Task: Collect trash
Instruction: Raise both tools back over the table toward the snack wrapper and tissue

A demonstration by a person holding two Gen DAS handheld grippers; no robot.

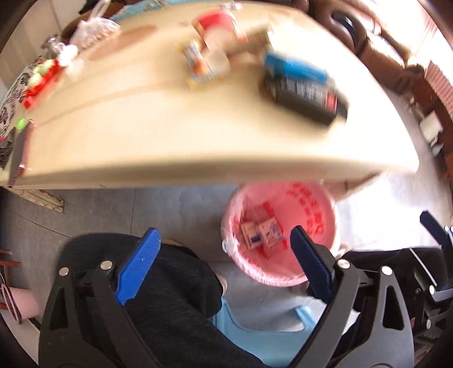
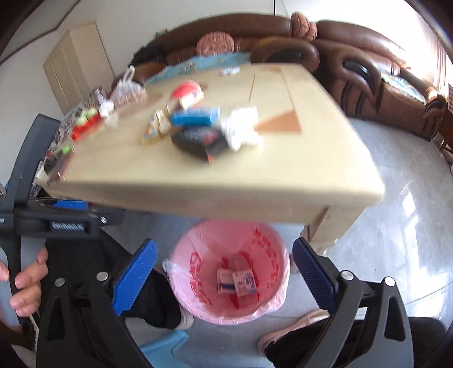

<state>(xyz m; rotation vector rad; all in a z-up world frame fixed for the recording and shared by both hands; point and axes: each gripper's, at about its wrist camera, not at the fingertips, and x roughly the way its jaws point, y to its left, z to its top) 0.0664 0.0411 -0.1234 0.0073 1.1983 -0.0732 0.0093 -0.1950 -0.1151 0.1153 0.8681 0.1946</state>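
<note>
A bin lined with a pink bag [image 1: 308, 209] [image 2: 203, 249] stands on the floor under the table's near edge, with two small cartons [image 1: 262, 233] [image 2: 236, 281] inside. My left gripper [image 1: 223, 254] is open and empty, above the bin and my knee. My right gripper [image 2: 223, 269] is open and empty, directly above the bin. On the beige table [image 1: 158, 136] [image 2: 297, 169] lie a black packet [image 1: 305, 96] [image 2: 198, 140], a blue box [image 1: 294, 66] [image 2: 195, 116], a red-and-white cup [image 1: 218, 25] [image 2: 188, 92], a small wrapper [image 1: 196, 63] [image 2: 155, 127] and crumpled white paper [image 2: 242, 127].
Red and green items [image 1: 39, 82] [image 2: 85, 124] and a clear plastic bag [image 1: 93, 31] [image 2: 127, 90] sit at the table's left edge. A brown sofa [image 2: 354, 65] stands behind. A light blue stool [image 1: 263, 339] is below me. The left gripper's body [image 2: 31, 198] shows at left in the right wrist view.
</note>
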